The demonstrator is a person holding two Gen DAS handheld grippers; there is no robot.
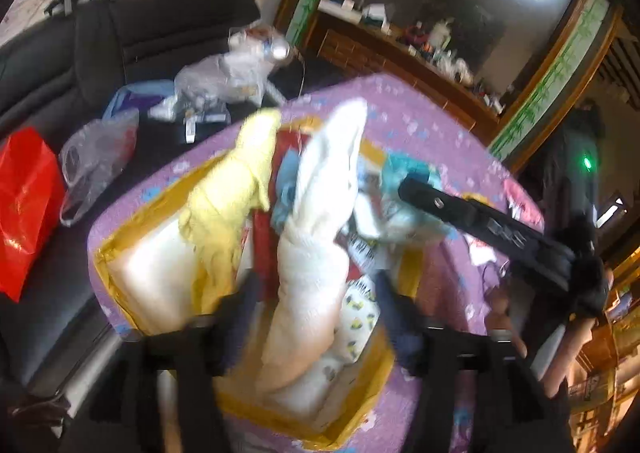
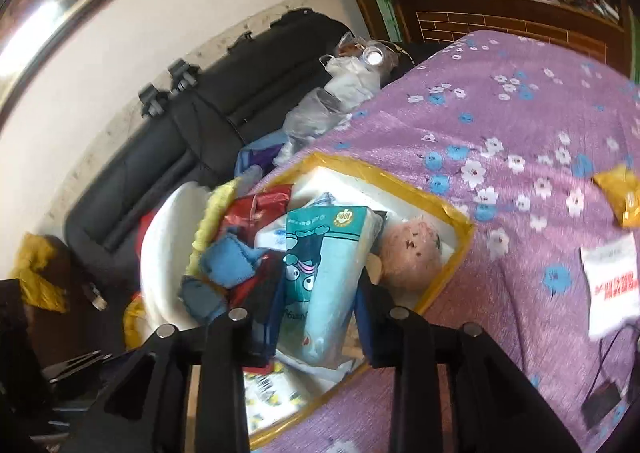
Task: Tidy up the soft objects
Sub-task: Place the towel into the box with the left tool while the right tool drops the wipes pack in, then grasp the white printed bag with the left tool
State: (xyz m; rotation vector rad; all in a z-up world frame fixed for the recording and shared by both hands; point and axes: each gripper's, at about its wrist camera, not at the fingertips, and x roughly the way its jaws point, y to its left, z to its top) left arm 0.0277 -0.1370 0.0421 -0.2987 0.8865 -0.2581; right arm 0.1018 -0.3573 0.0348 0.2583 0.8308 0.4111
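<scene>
Left tool [image 1: 316, 317] jaws apart over the box [image 1: 120, 249], a white cloth [image 1: 320, 221] standing between them, pads not pressing it. Right tool [image 2: 316, 317] also parted, a light-blue tissue pack [image 2: 328, 273] between its jaws, contact unclear. Box sits on purple flowered surface [image 2: 520, 125], stuffed with soft items.

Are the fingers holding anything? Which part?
Left fingers: apart around the white cloth, not gripping. Right fingers: tissue pack between them, lower end; grip unclear.
</scene>
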